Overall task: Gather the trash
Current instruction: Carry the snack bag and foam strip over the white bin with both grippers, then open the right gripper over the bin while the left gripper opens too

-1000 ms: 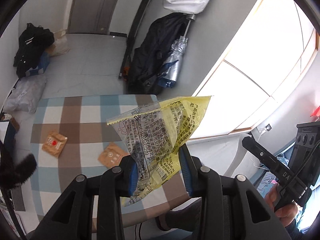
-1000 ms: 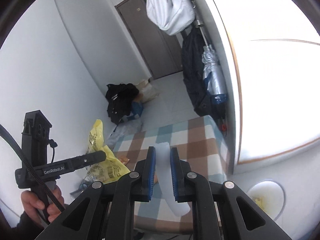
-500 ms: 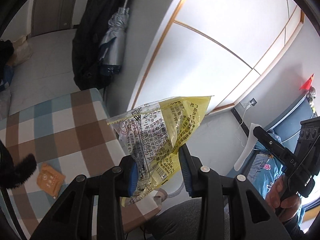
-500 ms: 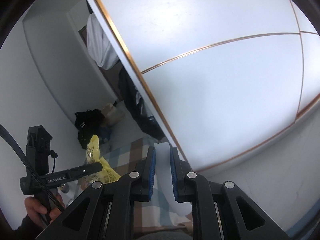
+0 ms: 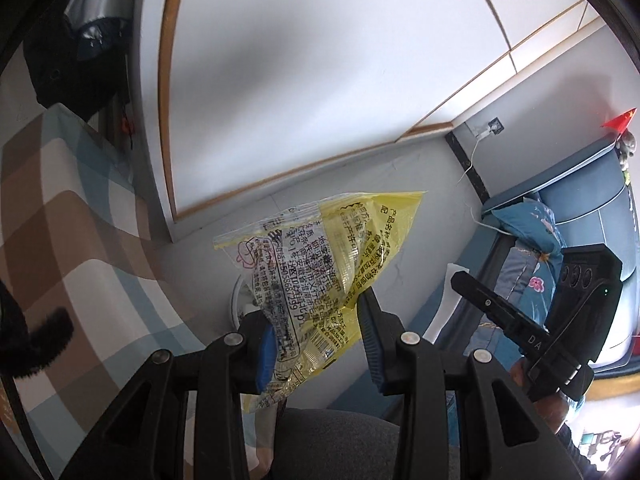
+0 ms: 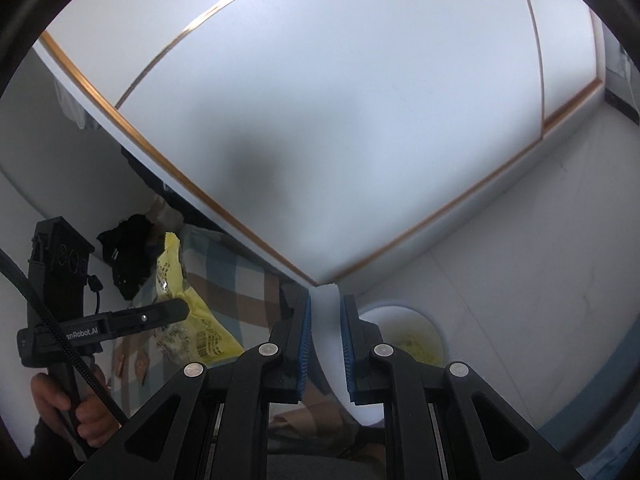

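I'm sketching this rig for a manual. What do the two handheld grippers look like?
Both are matte black plastic with silver rivets and ribbed blue pads. The left gripper carries white "GenRobot.AI" lettering and a black braided cable; the right gripper shows white "DA" lettering and three round openings on its boxy head. Bare hands grip both handles.

Yellow-and-clear wrapper with black print; brown, blue and cream checked table; white strip; blue-padded black tongs.

The yellow wrapper is showing as glossy, crinkled plastic film, part clear. The white strip is looking matt and smooth. Checked cloth is covering the surface. Both grippers' black plastic is looking matt, with ribbed blue pads.
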`<state>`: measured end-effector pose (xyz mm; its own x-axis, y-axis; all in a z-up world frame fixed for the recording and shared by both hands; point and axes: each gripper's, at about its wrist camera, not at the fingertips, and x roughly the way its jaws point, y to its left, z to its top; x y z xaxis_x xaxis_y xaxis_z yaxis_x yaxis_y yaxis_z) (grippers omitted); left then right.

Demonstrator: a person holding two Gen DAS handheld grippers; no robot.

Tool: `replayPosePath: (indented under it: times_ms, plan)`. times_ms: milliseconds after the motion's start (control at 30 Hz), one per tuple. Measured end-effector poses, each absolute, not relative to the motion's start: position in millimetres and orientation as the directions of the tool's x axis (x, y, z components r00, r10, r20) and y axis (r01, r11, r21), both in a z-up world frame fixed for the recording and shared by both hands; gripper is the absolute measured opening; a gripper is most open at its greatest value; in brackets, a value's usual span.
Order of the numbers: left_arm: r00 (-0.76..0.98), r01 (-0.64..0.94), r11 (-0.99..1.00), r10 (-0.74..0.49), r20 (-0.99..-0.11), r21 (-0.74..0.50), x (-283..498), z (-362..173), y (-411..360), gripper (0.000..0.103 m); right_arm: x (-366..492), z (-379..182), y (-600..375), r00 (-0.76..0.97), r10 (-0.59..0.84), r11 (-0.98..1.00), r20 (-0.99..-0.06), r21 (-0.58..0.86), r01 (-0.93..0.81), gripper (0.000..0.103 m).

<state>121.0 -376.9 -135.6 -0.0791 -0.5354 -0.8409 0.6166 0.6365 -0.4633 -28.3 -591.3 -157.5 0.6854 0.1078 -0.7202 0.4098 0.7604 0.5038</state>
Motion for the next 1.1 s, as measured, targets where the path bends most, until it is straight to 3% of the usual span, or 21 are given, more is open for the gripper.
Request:
replayPosePath:
  times_ms: [267, 667, 733, 767, 800, 1100]
  plan:
    - [-0.233, 0.541, 0.672, -0.457, -0.858, -0.505, 129.5, -184.4, -403.4, 0.032, -11.3, -238.2, -598.5, 0.585, 0.223, 0.703, -0.779, 0.545, 0.457, 0.014]
    - [-0.287, 0.575, 0.682, -0.350, -0.892, -0.453, 130.8, -210.1, -426.8, 0.032, 3.7, -314.5, -591.7, 0.466, 0.301, 0.700, -0.832, 0.524, 0.485, 0.020]
    - [-0.294, 0.581, 0.682, -0.333, -0.896, -0.444, 130.3, -216.0, -430.1, 0.032, 0.9, -321.4, -592.8, 0.451, 0.304, 0.694, -0.839, 0.519, 0.498, 0.026]
    - [-0.296, 0.585, 0.682, -0.323, -0.899, -0.438, 129.0, -219.2, -432.1, 0.032, 3.5, -325.5, -592.7, 0.445, 0.305, 0.691, -0.842, 0.517, 0.505, 0.036]
    - [-0.301, 0.589, 0.683, -0.309, -0.902, -0.431, 127.0, -223.0, -433.9, 0.032, 0.9, -327.7, -593.3, 0.443, 0.308, 0.685, -0.842, 0.520, 0.511, 0.040]
    - [-0.345, 0.605, 0.675, -0.257, -0.903, -0.423, 117.9, -233.4, -449.8, 0.032, -27.8, -321.9, -604.4, 0.443, 0.288, 0.666, -0.849, 0.510, 0.545, 0.047]
